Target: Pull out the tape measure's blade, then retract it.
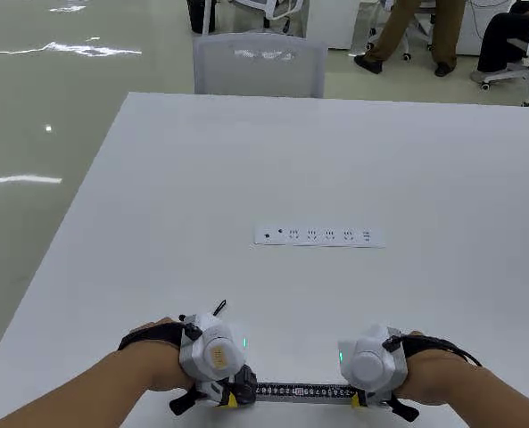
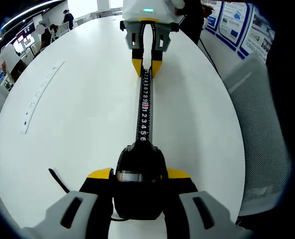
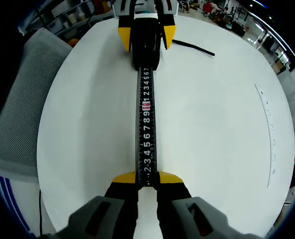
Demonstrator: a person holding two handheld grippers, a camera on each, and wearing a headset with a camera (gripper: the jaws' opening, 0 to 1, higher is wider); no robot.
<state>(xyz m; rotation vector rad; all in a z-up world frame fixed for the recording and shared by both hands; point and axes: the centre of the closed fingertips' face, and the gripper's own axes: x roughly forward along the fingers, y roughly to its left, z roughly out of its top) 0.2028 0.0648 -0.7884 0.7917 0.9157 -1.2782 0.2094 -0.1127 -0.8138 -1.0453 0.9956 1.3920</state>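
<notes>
At the near edge of a white desk point(image 1: 335, 160), seen from the head view, a person's two hands hold the claws facing each other, with the tape measure point(image 1: 243, 389) in the left claw point(image 1: 236, 393) and its blade point(image 1: 304, 390) stretched flat across to the right claw point(image 1: 357, 398). A white power strip point(image 1: 319, 236) lies farther up the desk, well apart from the work, and a grey chair point(image 1: 260, 64) stands at the far end. From the left gripper view, the yellow-tipped left claw point(image 2: 139, 174) is clamped around the black tape measure point(image 2: 138, 191), one jaw on either side of the case. The numbered blade point(image 2: 144, 107) runs straight away over the desk to the right claw point(image 2: 146, 65), which pinches its far end. From the right gripper view, the right claw point(image 3: 147, 178) is closed on the tip of the blade point(image 3: 147, 114), jaws pressed together over it. The blade leads up to the tape measure point(image 3: 146, 50), gripped in the left claw point(image 3: 146, 36). A black strap point(image 3: 193, 48) trails on the desk just beside the case, and the chair's mesh back point(image 3: 18, 114) shows beyond the desk's edge.
</notes>
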